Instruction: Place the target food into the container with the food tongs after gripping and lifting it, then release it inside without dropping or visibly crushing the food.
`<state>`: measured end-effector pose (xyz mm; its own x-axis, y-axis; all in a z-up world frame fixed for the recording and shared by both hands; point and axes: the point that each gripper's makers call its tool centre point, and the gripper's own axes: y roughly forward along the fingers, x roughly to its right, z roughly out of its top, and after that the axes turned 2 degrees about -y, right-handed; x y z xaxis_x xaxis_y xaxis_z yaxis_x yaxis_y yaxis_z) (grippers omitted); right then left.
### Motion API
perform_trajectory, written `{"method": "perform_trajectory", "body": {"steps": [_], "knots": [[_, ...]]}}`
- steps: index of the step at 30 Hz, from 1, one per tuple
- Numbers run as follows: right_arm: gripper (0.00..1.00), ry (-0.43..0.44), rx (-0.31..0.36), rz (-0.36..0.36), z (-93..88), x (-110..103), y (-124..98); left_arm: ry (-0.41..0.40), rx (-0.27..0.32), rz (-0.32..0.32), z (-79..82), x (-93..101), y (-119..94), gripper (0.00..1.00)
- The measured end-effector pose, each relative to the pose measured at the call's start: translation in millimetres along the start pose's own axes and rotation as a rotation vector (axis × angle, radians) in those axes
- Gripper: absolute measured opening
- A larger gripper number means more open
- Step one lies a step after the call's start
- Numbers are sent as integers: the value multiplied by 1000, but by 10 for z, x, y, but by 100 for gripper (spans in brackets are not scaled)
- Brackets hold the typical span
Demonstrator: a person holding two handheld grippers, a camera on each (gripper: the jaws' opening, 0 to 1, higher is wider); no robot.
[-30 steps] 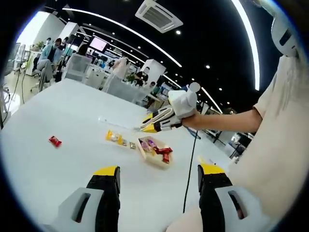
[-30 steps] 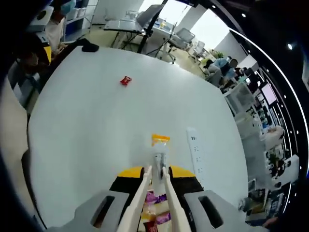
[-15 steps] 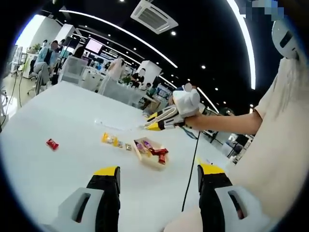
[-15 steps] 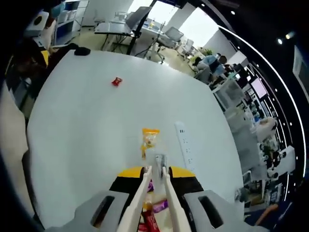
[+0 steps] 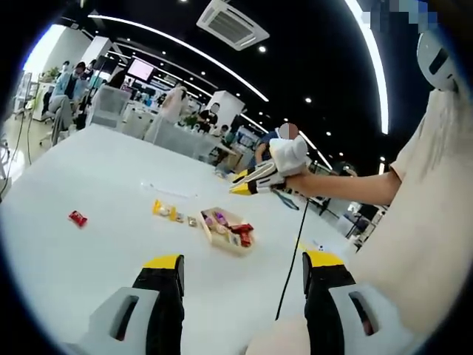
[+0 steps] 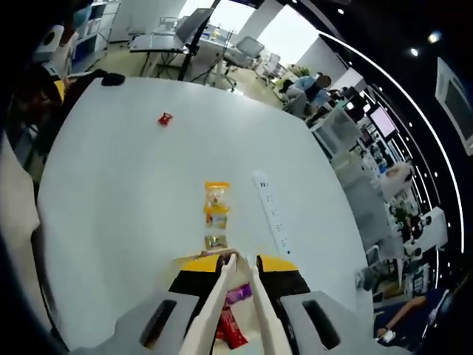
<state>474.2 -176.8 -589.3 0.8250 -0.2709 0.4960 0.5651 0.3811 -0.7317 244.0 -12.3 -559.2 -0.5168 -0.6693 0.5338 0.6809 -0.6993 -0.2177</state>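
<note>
My right gripper (image 6: pixel 238 265) is shut on a pair of cream food tongs (image 6: pixel 222 296), whose arms run up between its yellow-tipped jaws. The tong tips sit close together above a small tray-like container (image 5: pixel 225 231) that holds red and purple wrapped snacks (image 6: pixel 230 325). Whether anything is between the tips I cannot tell. A yellow snack packet (image 6: pixel 216 211) lies just beyond the tongs. In the left gripper view a gloved hand holds the right gripper (image 5: pixel 259 177) above and behind the container. My left gripper (image 5: pixel 244 262) stands open and empty near the table's front.
A white power strip (image 6: pixel 272 222) lies beside the yellow packet. A small red candy (image 6: pixel 165 118) sits alone farther out on the white table (image 6: pixel 126 192). A black cable (image 5: pixel 288 274) runs down the table. A dark object (image 6: pixel 112 79) rests at the far edge.
The right gripper with the tongs has drawn back from the yellow packet and now hangs over the container. The left gripper has stayed open and still.
</note>
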Motion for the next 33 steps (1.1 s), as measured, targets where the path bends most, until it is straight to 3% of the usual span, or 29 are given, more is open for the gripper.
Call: {"method": "perform_trajectory", "body": {"steps": [12, 33], "knots": [[20, 46, 23, -34, -30, 94, -125, 21, -12, -18, 43, 61, 56, 65], [26, 118, 70, -5, 34, 62, -121, 28, -6, -6, 59, 102, 31, 65]]}}
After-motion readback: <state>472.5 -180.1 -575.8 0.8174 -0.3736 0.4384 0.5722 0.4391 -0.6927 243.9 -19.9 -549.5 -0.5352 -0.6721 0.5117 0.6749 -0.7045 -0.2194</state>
